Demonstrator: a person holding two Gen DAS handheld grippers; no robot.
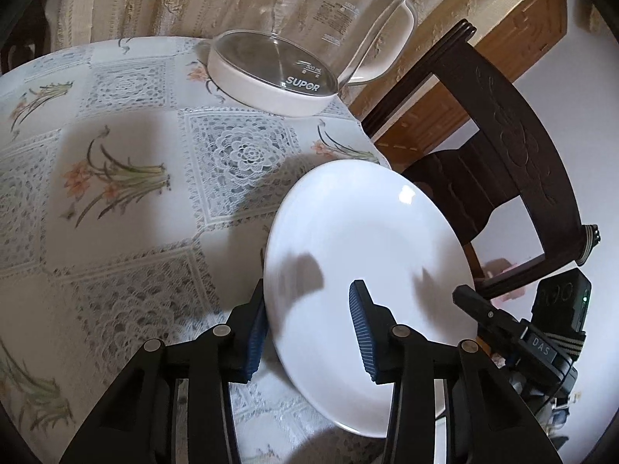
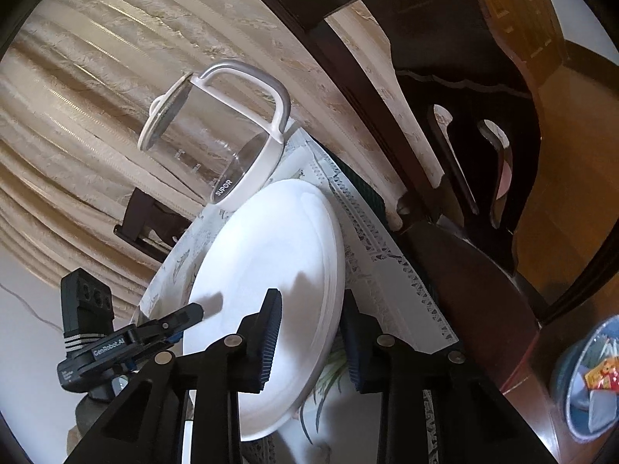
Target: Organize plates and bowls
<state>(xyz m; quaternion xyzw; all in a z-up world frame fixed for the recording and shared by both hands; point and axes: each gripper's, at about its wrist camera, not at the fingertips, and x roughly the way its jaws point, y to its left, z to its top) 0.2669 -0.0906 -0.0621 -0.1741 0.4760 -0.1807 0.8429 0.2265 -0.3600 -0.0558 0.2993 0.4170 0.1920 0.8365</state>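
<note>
- While the left gripper [image 1: 311, 321] straddles the near rim of the round white ceramic plate [image 1: 367, 232], its blue ribbed pads [image 1: 359, 324] stand apart, one at the rim's outer side and one over the plate's face; whether they press the plate I cannot tell.
- In the left wrist view the plate sits at the edge of the table under a floral lace-patterned tablecloth [image 1: 154, 147], with the clear glass kettle [image 1: 294, 58] marked SUPOR beyond the plate and a dark carved wooden chair [image 1: 514, 162] just beside it.
- The right gripper [image 1: 470, 297] reaches the plate's far side.
- In the right wrist view the right gripper [image 2: 311, 332] straddles the plate's [image 2: 267, 270] rim with its jaws apart; contact is unclear.
- The kettle [image 2: 216, 135] stands beyond the plate, the chair [image 2: 445, 154] beside it.
- The left gripper [image 2: 189, 313] meets the plate's opposite edge.
</note>
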